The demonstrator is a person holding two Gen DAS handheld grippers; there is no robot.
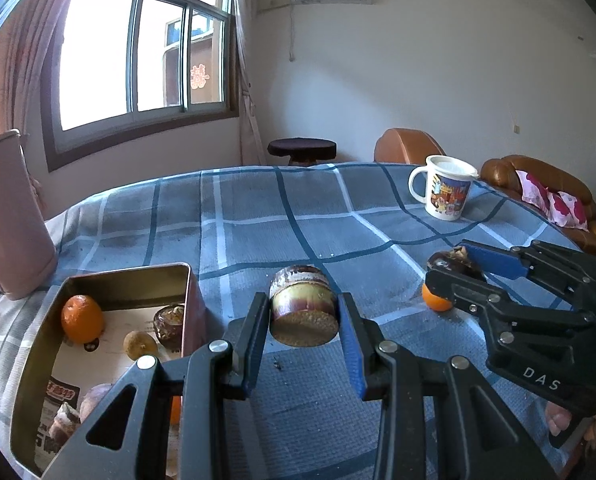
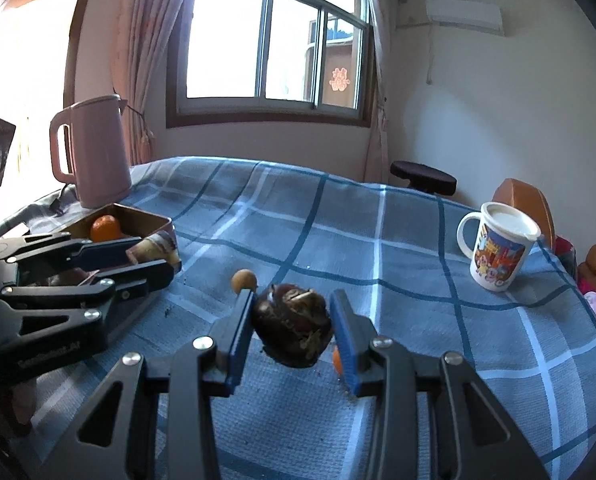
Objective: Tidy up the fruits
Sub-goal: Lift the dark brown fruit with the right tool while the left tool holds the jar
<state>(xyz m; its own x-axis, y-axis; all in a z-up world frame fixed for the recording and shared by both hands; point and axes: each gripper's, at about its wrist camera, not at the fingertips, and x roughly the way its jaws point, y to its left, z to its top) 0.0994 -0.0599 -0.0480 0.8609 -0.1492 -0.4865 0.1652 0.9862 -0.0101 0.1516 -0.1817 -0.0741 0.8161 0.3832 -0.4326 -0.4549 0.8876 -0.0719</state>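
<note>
- The surface is covered with a blue checked cloth and it carries all the things.
- A pink kettle stands at the far left corner, just behind the tin.
- The metal tin is a rectangular box at the left side of the surface. Inside it lie an orange, a small yellowish fruit and a dark brown fruit; more fruits are near its front end, but the left gripper partly hides them.
- A white mug with a cartoon picture and a lid stands at the far right side, well apart from the tin.
- The left gripper has its fingers closed onto a piece of sugarcane, a short purple and yellow cylinder with the cut end toward the camera. It is held above the cloth, just to the right of the tin.
- The right gripper has its fingers closed onto a dark mangosteen, held between the blue pads at the right part of the surface.
- A second orange lies on the cloth directly under the right gripper, mostly hidden by it.
- A small round yellow fruit lies on the cloth between the two grippers, just beyond the left finger of the right gripper.
</note>
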